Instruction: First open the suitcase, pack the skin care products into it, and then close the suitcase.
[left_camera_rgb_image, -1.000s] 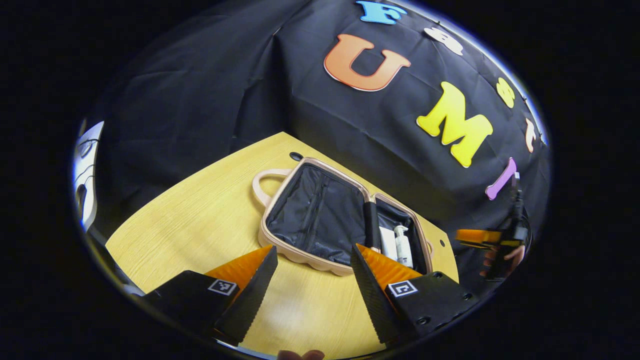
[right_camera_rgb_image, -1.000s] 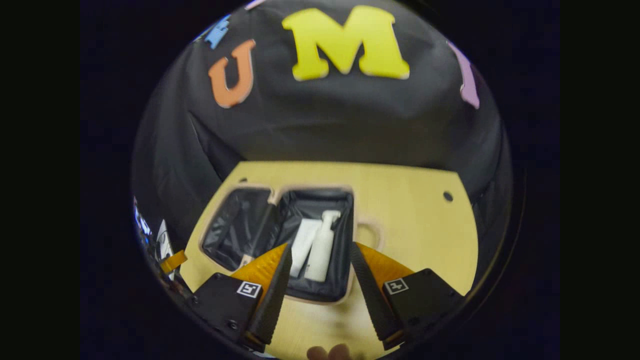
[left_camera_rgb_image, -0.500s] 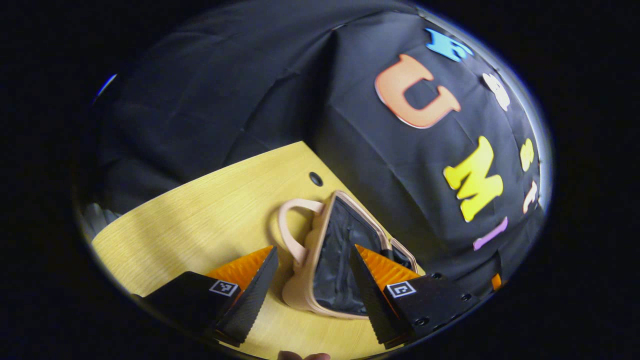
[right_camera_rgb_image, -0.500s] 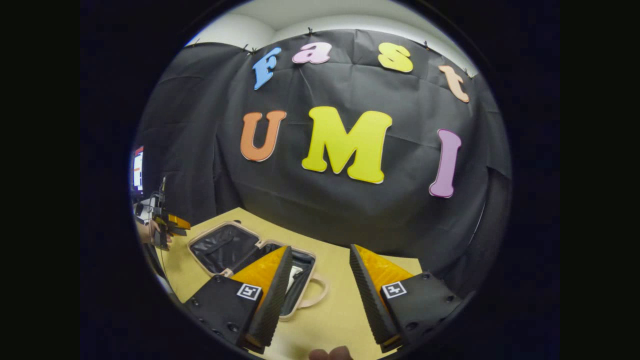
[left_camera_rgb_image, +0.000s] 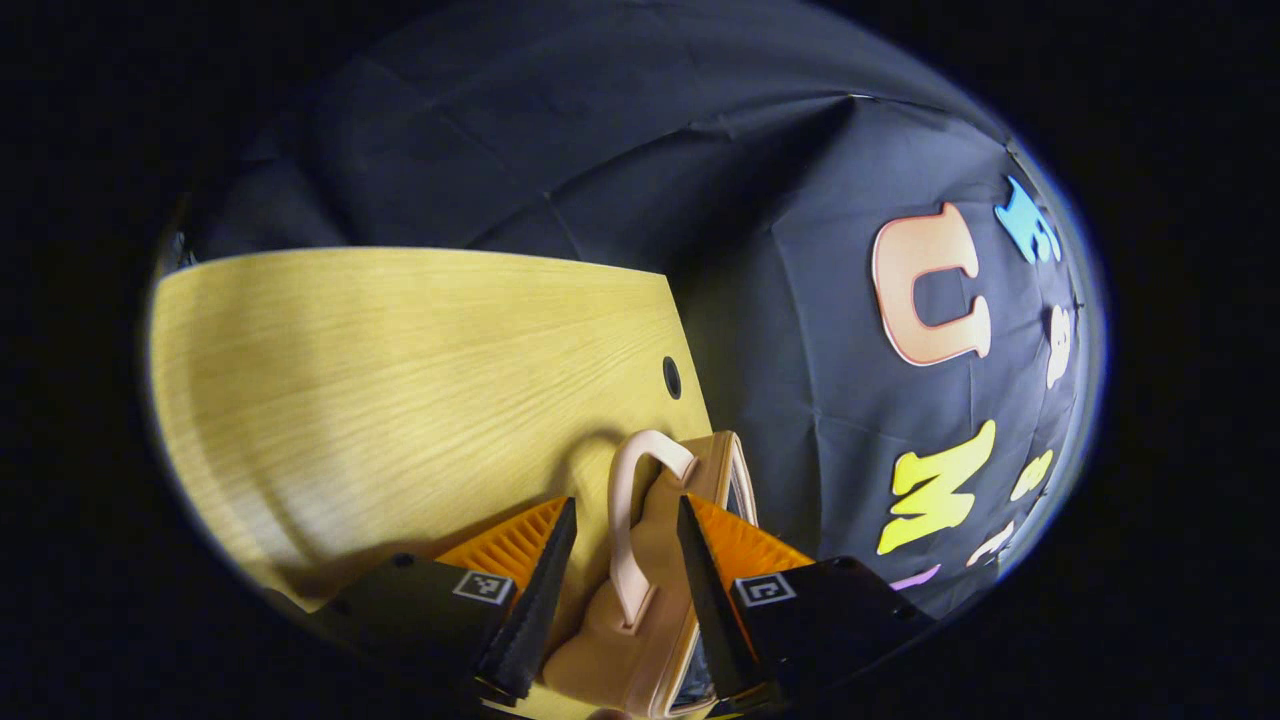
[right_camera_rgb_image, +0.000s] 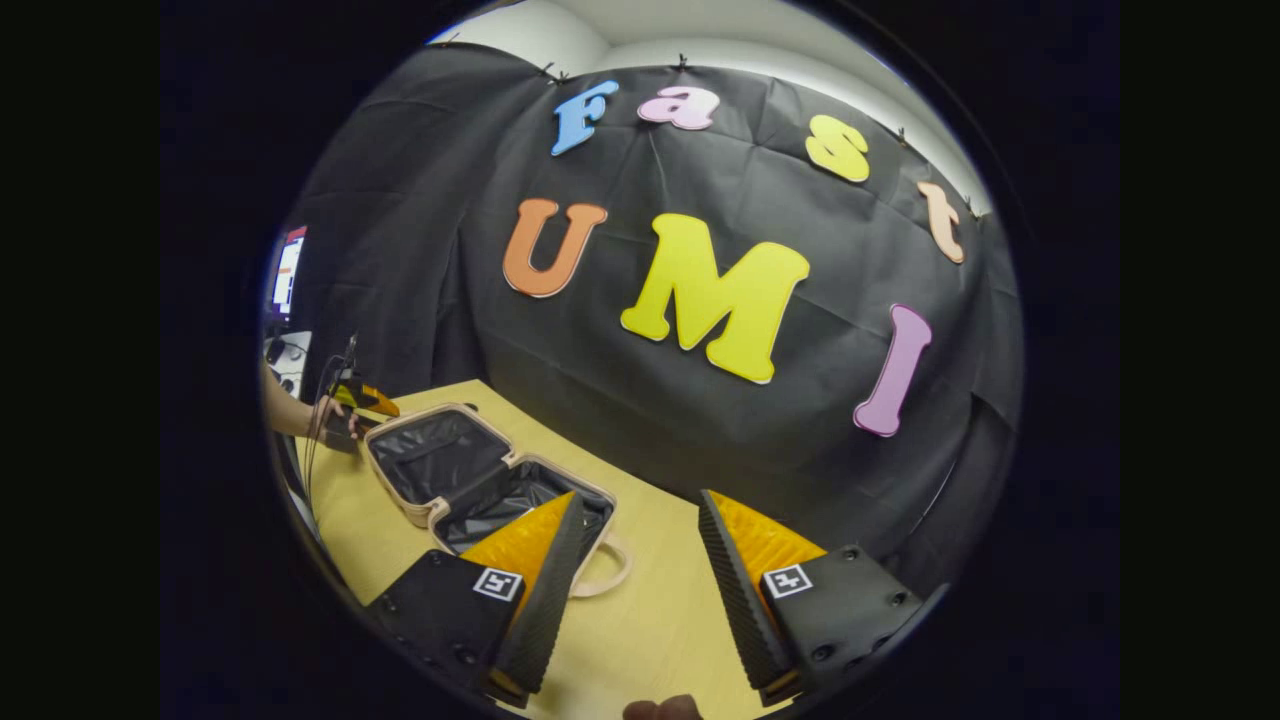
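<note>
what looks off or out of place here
Nothing spilled or damaged. The pink suitcase lies open on the wooden table, its lid not yet closed. The left gripper has open jaws either side of the lid's handle.

The left gripper (left_camera_rgb_image: 618, 560) sits low over the far edge of the wooden table (left_camera_rgb_image: 400, 350), its fingers apart on either side of the suitcase (left_camera_rgb_image: 690, 540) shell. The pale handle (left_camera_rgb_image: 625, 520) arches between the fingers; whether they touch it cannot be told. A round hole (left_camera_rgb_image: 672, 377) lies near the table's far corner.
</note>
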